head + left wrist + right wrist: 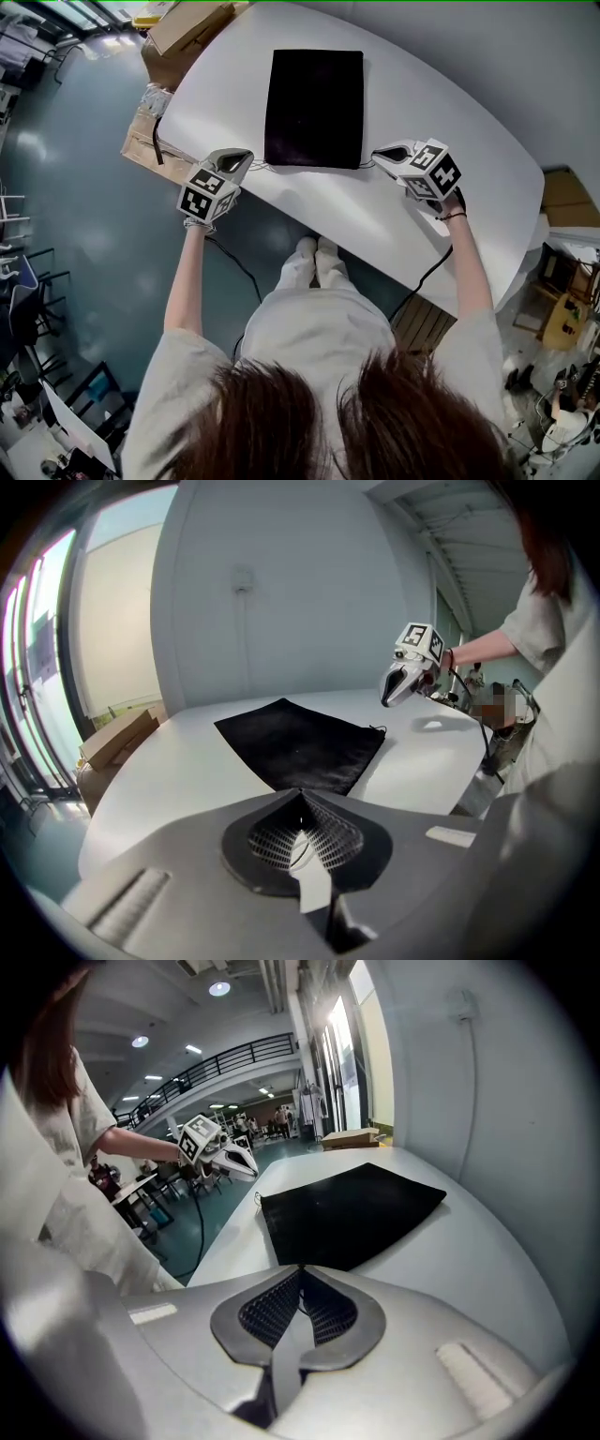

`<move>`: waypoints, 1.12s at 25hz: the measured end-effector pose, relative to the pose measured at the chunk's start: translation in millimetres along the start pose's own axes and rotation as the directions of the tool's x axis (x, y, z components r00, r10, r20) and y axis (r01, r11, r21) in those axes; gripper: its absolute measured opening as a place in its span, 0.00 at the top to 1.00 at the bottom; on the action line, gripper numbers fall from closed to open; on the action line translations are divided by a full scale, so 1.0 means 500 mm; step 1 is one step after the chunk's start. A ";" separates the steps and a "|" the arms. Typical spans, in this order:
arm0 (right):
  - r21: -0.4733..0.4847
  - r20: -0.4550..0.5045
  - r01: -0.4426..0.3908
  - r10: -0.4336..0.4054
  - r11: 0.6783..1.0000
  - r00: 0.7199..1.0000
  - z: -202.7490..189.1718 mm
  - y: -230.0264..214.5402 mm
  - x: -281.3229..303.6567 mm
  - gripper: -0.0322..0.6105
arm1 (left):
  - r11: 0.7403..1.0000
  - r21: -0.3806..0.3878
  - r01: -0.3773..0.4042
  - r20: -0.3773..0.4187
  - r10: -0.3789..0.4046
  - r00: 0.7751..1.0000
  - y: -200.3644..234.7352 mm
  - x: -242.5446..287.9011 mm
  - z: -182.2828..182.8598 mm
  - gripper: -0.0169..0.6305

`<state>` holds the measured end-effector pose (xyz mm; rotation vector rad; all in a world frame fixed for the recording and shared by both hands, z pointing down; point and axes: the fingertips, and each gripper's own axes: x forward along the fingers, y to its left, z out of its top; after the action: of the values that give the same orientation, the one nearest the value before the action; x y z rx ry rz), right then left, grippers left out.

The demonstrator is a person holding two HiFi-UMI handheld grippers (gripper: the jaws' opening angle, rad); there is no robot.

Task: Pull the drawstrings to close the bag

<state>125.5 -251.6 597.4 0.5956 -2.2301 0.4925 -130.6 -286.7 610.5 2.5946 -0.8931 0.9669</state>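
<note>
Brown hair (375, 412) is filling the bottom of the head view, with both forearms reaching forward. Just beyond, the left gripper (246, 156) is hovering at the near left corner of the black bag (314, 108), its jaws pressing together on nothing that shows. Opposite, the right gripper (378, 152) is sitting by the near right corner, its jaws meeting at the tips, empty too. Between them the bag is lying flat on the white surface (441, 112), a drawstring (257, 1200) trailing from one corner. Cardboard boxes (187, 28) are standing beyond.
</note>
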 end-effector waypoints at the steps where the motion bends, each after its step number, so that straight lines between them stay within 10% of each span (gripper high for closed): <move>1: -0.012 -0.019 -0.006 0.005 1.000 1.000 -0.005 0.000 0.004 0.90 | 1.000 0.009 0.010 -0.007 -0.010 1.000 -0.001 0.003 -0.003 0.99; 28: -0.227 -0.320 -0.101 0.024 0.969 0.947 -0.077 0.006 0.106 0.66 | 0.946 0.230 0.227 -0.262 -0.165 0.951 -0.020 0.084 -0.091 0.67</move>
<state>114.3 -243.1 661.4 0.2944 -1.9673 0.3158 -122.6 -279.6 672.1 2.6292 -0.4611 1.3792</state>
